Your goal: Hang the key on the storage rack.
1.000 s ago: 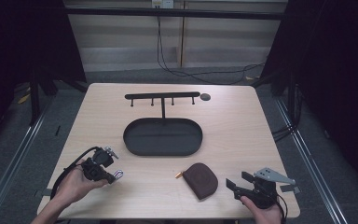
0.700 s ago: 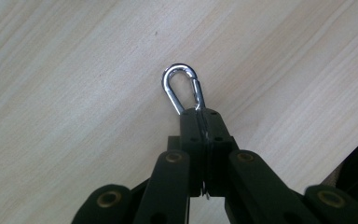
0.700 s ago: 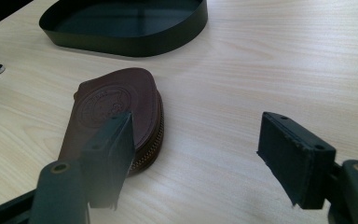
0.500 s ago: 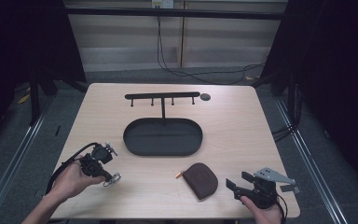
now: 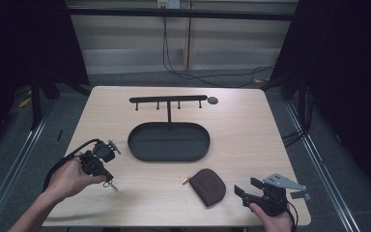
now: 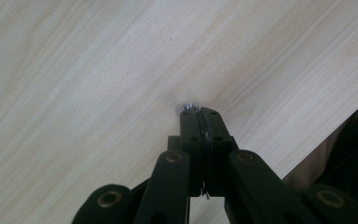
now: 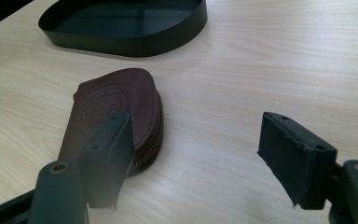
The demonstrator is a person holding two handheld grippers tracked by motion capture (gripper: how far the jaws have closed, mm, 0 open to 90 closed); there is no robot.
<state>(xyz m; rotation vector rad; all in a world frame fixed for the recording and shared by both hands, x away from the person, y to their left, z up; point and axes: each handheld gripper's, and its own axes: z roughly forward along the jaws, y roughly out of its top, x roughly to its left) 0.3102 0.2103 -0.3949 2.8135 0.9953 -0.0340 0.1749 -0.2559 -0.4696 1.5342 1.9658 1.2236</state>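
Observation:
In the high view my left gripper (image 5: 105,177) is held in a hand over the table's front left, with a small silvery metal piece (image 5: 111,185) hanging from its tips. The left gripper view has the jaws pressed together, my left gripper (image 6: 199,111) shut on that metal piece (image 6: 187,108) above bare wood. A brown zipped pouch (image 5: 210,186) lies at front centre with a small copper-coloured tab (image 5: 185,181) at its left end. My right gripper (image 5: 242,191) rests open just right of the pouch (image 7: 114,109); my right gripper (image 7: 196,154) has nothing between its jaws.
A black oval tray (image 5: 136,145) sits at mid table, with a black T-shaped hook rack (image 5: 168,99) rising behind it. A small grey disc (image 5: 213,100) lies by the rack's right end. The tray's wall (image 7: 135,45) also stands beyond the pouch.
My left hand has risen from the table with the small metal piece, which now hangs from the shut jaws. The right gripper and the pouch have not moved.

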